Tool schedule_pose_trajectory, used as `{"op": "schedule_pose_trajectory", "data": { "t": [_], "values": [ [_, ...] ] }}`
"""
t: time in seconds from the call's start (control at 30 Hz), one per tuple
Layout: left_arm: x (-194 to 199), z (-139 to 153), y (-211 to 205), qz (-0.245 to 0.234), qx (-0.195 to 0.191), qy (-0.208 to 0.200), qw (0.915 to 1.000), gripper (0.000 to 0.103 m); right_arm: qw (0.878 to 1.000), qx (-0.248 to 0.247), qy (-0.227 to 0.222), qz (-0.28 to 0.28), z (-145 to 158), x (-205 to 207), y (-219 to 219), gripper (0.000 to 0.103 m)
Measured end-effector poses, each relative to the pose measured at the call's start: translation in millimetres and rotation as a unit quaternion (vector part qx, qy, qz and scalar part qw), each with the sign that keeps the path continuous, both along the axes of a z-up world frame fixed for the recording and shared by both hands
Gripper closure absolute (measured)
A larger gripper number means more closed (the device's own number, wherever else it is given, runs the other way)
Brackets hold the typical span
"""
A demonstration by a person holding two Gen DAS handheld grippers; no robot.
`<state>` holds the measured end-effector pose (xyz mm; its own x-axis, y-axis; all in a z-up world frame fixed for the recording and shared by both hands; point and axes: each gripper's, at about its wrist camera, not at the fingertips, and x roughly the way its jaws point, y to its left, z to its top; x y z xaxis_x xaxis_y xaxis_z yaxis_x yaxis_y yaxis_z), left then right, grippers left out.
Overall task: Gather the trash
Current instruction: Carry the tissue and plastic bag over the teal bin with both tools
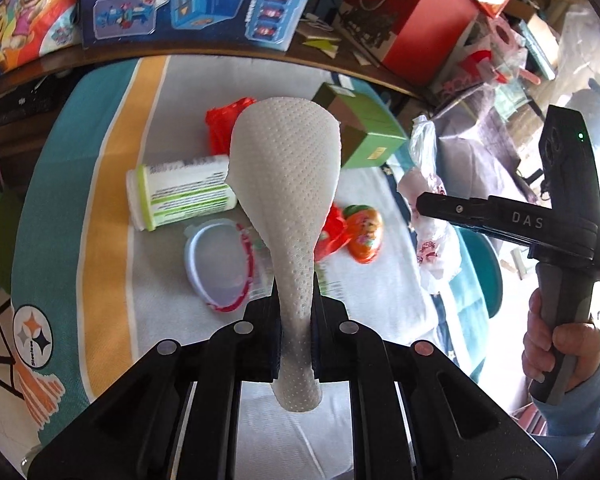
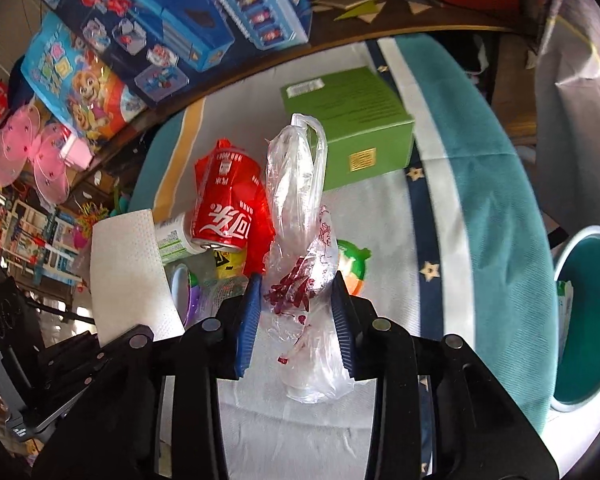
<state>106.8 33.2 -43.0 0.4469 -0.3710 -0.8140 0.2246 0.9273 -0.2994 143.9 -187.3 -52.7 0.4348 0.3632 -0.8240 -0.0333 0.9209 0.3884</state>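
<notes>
My left gripper (image 1: 296,340) is clamped on a paper towel (image 1: 286,184), lifted clear of the litter for carrying. Beneath it lie a bottle (image 1: 180,200) and a lid (image 1: 216,264). My right gripper (image 2: 296,320) has a plastic bag (image 2: 304,216) between its jaws, beside a red can (image 2: 224,204). The bin (image 2: 584,316) stands open past the cloth's (image 2: 496,184) right edge, way clear.

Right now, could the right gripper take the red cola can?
Probably not yet: the right gripper is shut on the clear plastic bag, which fills its jaws. The red cola can lies uncovered just beyond, to the left.
</notes>
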Motion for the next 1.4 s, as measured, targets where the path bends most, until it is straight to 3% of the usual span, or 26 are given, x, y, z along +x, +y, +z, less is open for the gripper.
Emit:
{"op": "schedule_pose_trajectory", "data": {
  "t": [0.5,1.0,1.4],
  "values": [
    [3.4,15.8,-125.1,-0.12,0.015,-0.006,0.9927,0.092,0.992,0.027,-0.032,-0.12,20.7,-61.0,-139.1,0.07],
    [2.1,-1.4,-297.5,-0.261,0.048,0.01,0.9642,0.092,0.964,0.063,-0.028,-0.256,-8.2,-125.6,-297.2,0.07],
    [8.6,-39.2,-379.6,-0.299,0.074,0.045,0.9503,0.091,0.956,0.086,-0.003,-0.282,-39.8,-137.2,-347.3,0.07]
  ]
}}
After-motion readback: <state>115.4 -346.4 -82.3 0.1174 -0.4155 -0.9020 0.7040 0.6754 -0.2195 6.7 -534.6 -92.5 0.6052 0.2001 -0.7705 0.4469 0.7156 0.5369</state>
